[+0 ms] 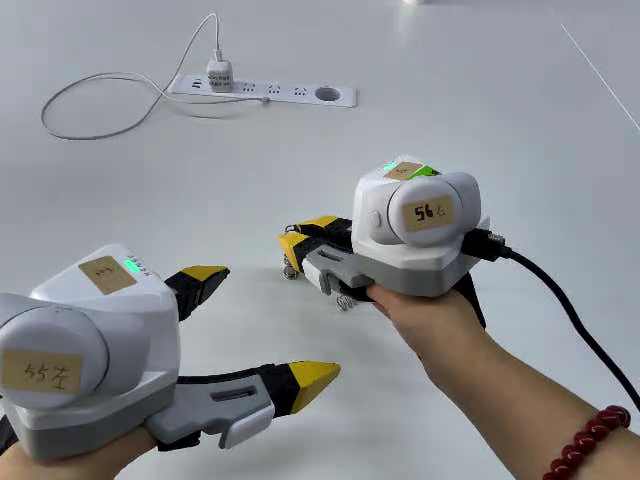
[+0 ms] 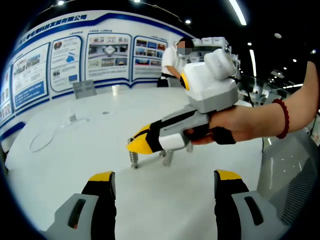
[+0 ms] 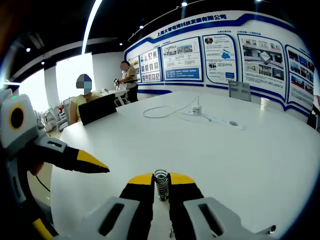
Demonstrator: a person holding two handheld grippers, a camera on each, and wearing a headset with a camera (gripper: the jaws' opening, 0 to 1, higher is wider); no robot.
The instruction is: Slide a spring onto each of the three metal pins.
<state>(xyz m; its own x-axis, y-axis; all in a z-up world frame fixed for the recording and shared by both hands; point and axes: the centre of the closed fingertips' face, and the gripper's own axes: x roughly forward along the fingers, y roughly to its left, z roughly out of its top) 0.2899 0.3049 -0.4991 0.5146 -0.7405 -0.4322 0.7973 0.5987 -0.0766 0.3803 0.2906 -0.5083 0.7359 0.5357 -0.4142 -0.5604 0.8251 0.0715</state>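
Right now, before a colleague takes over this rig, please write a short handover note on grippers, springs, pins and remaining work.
Left gripper: open, empty, above the white table.
Right gripper: shut on a small coiled metal spring standing upright at the table.
Short metal uprights stand under the right gripper; whether they carry springs is unclear.
Done: cannot tell. Left: seat this spring, check all three pins.
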